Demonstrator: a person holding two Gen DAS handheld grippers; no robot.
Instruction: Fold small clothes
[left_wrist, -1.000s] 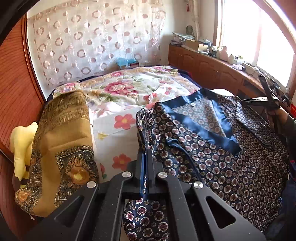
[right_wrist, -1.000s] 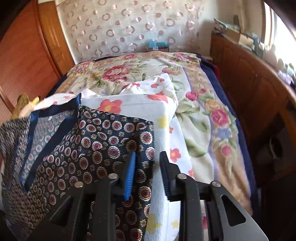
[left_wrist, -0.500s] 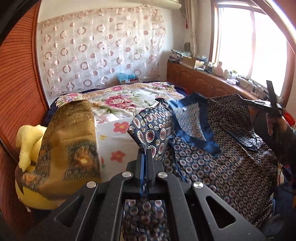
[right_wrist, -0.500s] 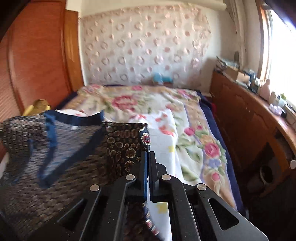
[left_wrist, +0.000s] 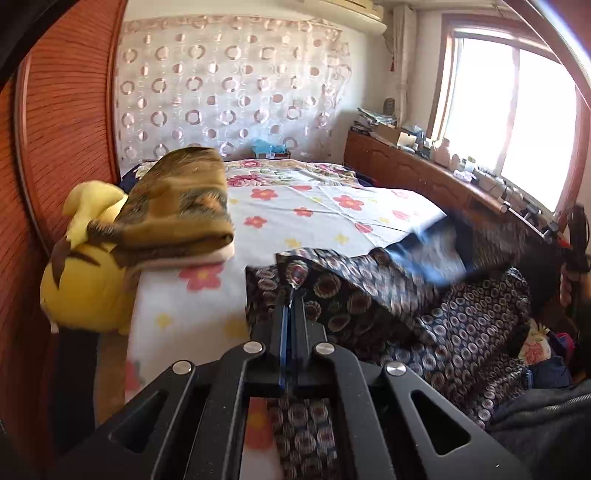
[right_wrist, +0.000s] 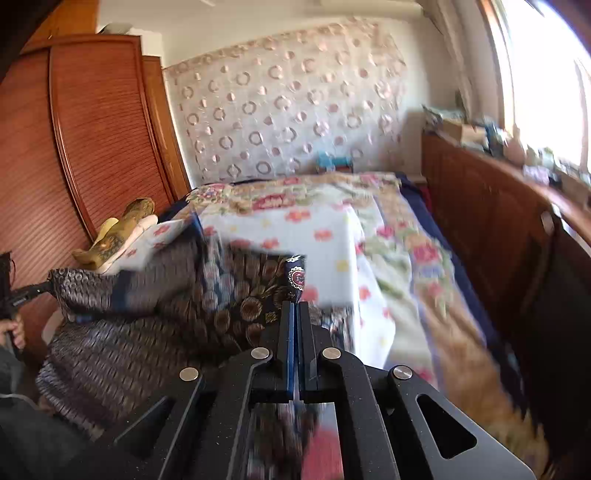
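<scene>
No readable text anywhere

Nothing legible can be made out in either wrist view, tbh. Only patterns are seen: medallions on the garment, flowers on the sheet, rings on the curtain. Everything's too blurred.

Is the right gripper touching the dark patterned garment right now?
Touching. The right wrist view shows the right gripper with its jaws shut on an edge of the dark patterned garment, cloth sticking up past the fingertips.

— What did I have around the bed?
— From my feed, a yellow plush toy sat at its near left corner, a folded brown blanket above it, a wooden cabinet along its right.
</scene>
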